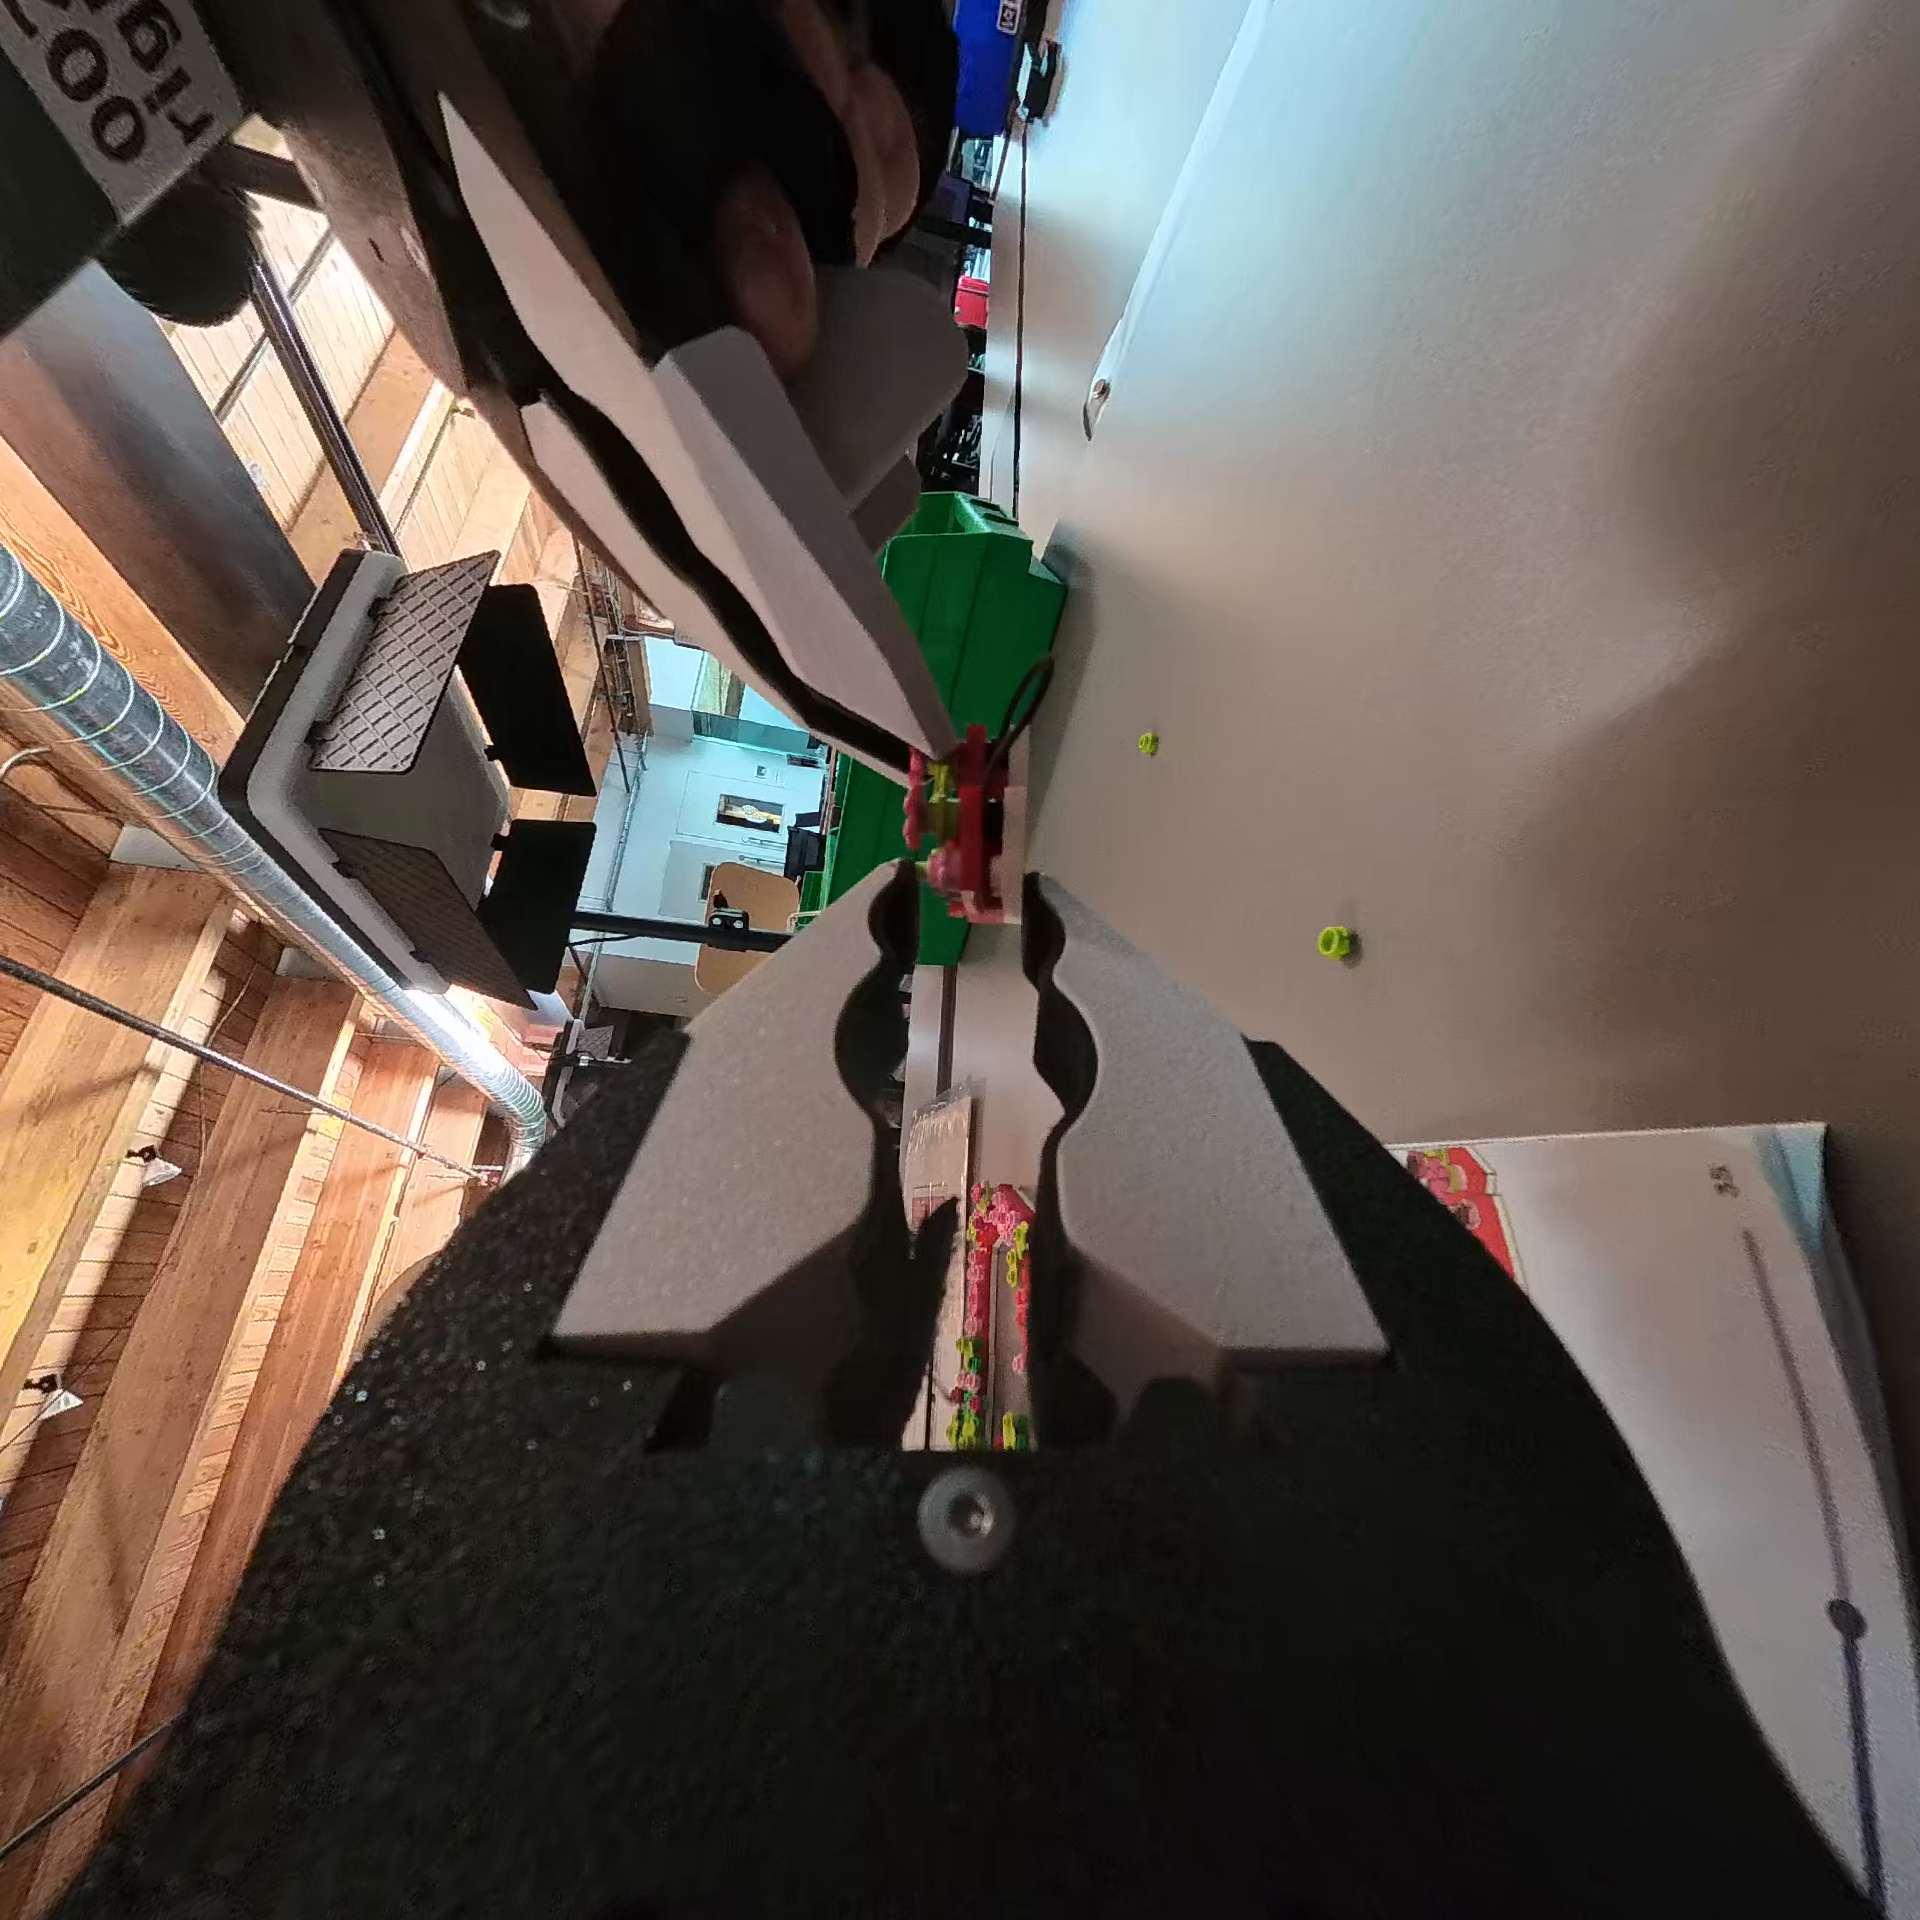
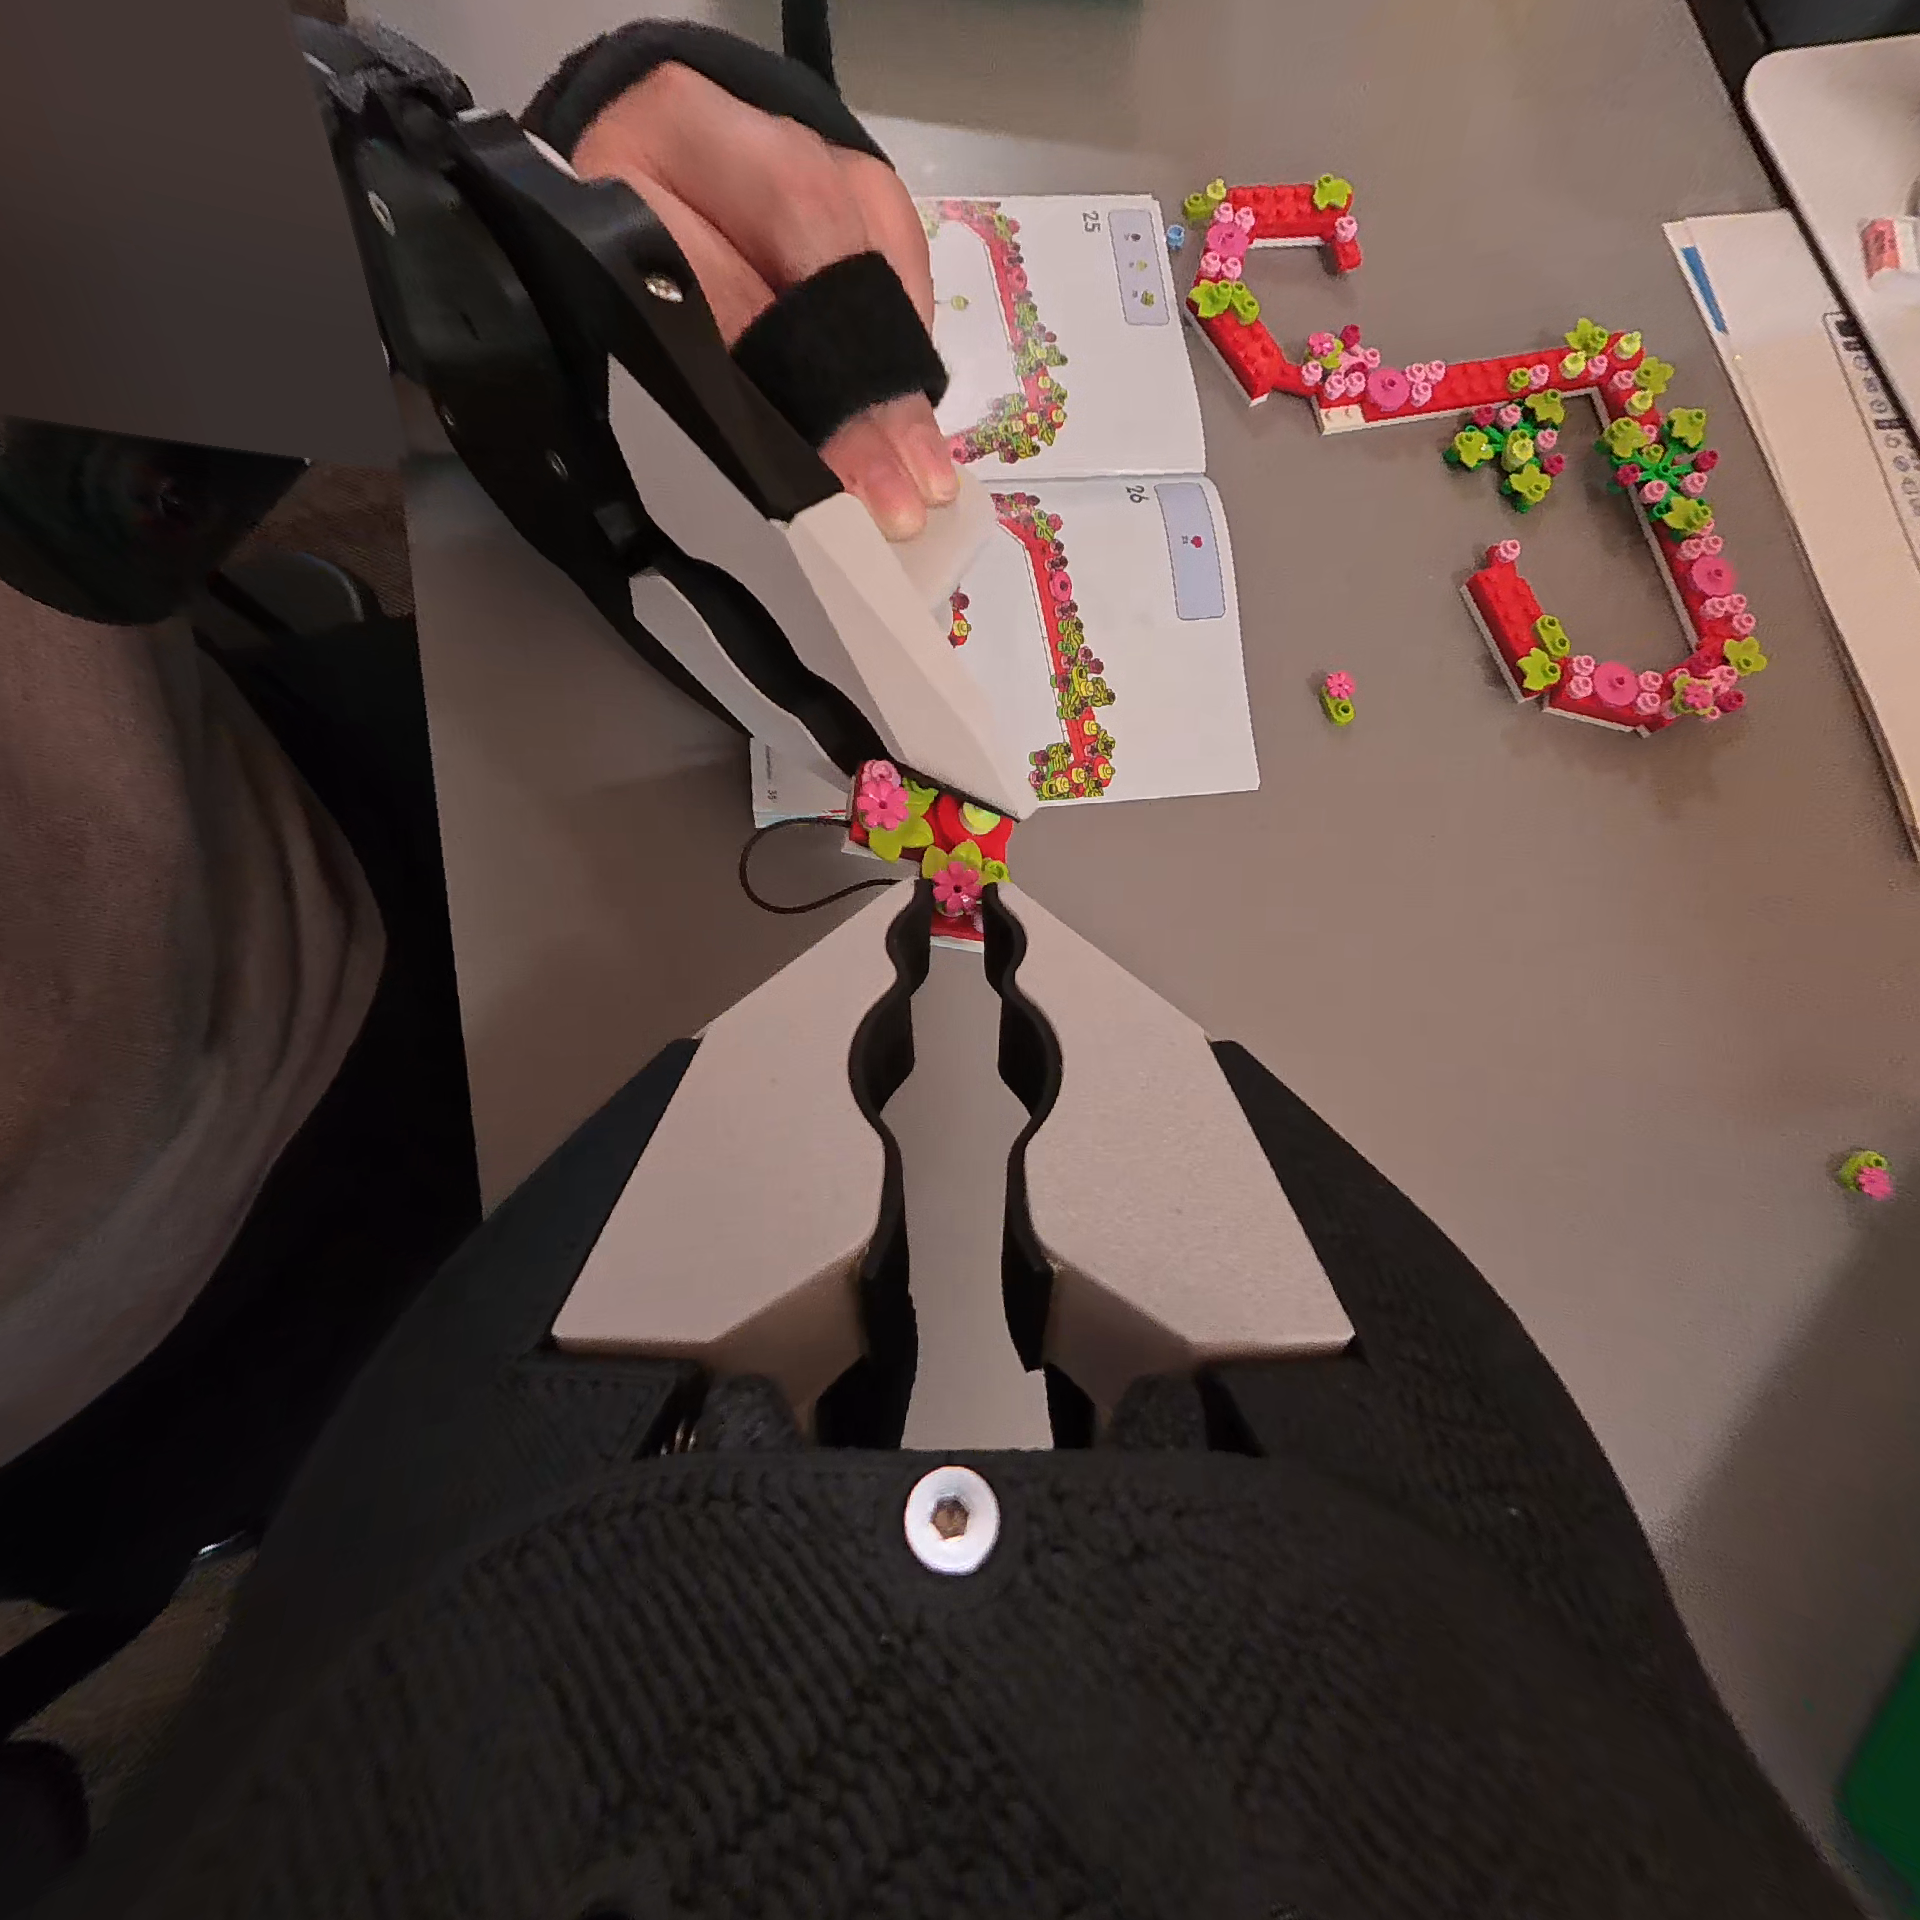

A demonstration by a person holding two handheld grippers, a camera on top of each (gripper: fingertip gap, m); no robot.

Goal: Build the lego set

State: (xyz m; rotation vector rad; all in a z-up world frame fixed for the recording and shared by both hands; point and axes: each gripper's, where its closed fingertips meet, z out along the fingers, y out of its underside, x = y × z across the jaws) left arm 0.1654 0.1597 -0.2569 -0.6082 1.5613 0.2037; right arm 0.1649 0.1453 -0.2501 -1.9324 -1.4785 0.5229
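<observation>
A small red Lego assembly (image 2: 940,821) with lime leaves and pink flowers is held above the grey table. My left gripper (image 1: 966,878) is shut on its sides; it also shows in the right wrist view (image 2: 935,790), coming in from the upper left with a gloved hand on it. My right gripper (image 2: 956,896) is closed narrowly around a pink flower (image 2: 956,883) at the assembly's near end. In the left wrist view the right gripper (image 1: 935,753) meets the assembly (image 1: 971,831) from above. The large red flowered build (image 2: 1455,390) lies at the table's far right.
An open instruction booklet (image 2: 1122,644) lies behind the grippers. Loose flower pieces (image 2: 1338,696) (image 2: 1867,1179) and lime studs (image 1: 1147,743) (image 1: 1334,941) sit on the table. A green bin (image 1: 966,623) stands beyond. A thin black cord (image 2: 790,899) loops beside the assembly. Papers (image 2: 1818,436) lie at the right edge. Only a small space, under 4 cm, lies between the two pairs of fingers. From either gripper's tips it is about 30 cm to the large red flowered build (image 2: 1455,390).
</observation>
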